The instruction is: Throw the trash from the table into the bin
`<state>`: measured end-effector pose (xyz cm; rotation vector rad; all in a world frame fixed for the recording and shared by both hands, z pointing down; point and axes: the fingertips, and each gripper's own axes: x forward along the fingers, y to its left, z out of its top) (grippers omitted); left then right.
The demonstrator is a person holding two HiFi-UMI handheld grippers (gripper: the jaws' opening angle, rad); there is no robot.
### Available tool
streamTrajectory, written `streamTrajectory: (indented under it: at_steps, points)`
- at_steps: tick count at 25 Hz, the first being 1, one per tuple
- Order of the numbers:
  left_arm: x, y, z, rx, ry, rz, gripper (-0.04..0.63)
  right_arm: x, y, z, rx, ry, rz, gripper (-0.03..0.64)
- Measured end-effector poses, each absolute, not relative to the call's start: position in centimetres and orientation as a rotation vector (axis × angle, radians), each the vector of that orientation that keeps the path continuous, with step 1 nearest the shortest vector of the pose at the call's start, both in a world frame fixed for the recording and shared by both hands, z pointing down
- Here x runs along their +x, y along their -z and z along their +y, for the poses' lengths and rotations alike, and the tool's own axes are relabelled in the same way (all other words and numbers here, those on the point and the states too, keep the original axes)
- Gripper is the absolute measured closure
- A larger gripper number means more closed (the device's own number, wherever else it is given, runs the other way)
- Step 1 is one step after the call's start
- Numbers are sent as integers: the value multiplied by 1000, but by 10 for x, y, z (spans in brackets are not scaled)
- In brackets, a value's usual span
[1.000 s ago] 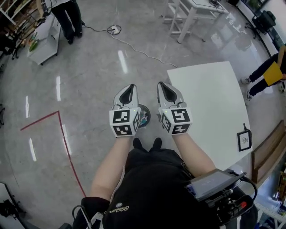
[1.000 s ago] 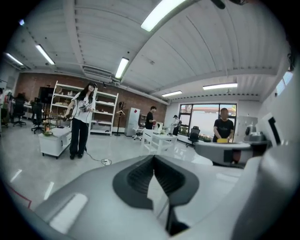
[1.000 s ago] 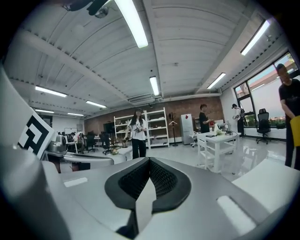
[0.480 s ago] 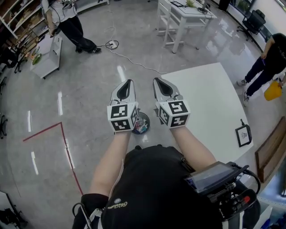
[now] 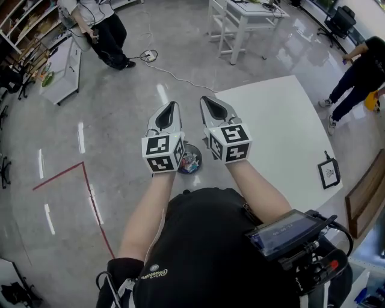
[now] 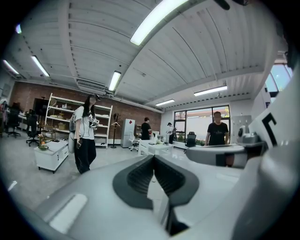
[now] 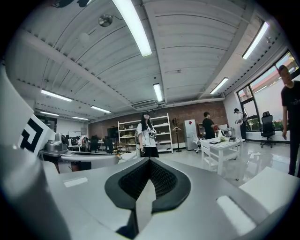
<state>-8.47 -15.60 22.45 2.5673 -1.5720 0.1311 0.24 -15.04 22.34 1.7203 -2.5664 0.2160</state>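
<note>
In the head view my left gripper (image 5: 171, 106) and right gripper (image 5: 207, 100) are held side by side in front of me, pointing almost level out into the room. Both are shut with nothing between the jaws; the left gripper (image 6: 153, 158) and the right gripper (image 7: 149, 160) each show their own tips meeting. Below them on the floor stands a small round bin (image 5: 192, 161) with colourful trash inside, partly hidden by the left marker cube. The white table (image 5: 283, 129) lies to my right. No trash shows on it, only a small black-framed card (image 5: 328, 171).
A person (image 5: 103, 27) stands at the far left by a white cart (image 5: 60, 66). Another person (image 5: 359, 69) walks beyond the table's far right. A white desk (image 5: 249, 15), a floor cable (image 5: 177, 66) and a red tape line (image 5: 84, 180) are around.
Both grippers have risen a little, staying shut and side by side. The view has tilted up slightly. The person at the right has moved further along.
</note>
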Motion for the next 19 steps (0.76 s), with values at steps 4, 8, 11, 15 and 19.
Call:
streamTrajectory:
  at_steps: [4, 8, 11, 15, 19]
  points:
    - [-81, -223, -155, 2583, -139, -1575, 588, 2, -224, -150, 1717, -222, -2566, 618]
    - [-77, -222, -156, 2590, -140, -1569, 588, 1, -225, -150, 1714, -225, -2565, 618]
    - [-79, -222, -156, 2587, -136, -1572, 588, -1, -224, -151, 1708, -221, -2568, 618]
    - [-78, -222, -158, 2582, -133, -1569, 588, 0, -224, -152, 1710, -219, -2567, 618]
    - [-79, -223, -159, 2578, -130, -1565, 588, 0, -224, -154, 1710, -221, -2564, 618]
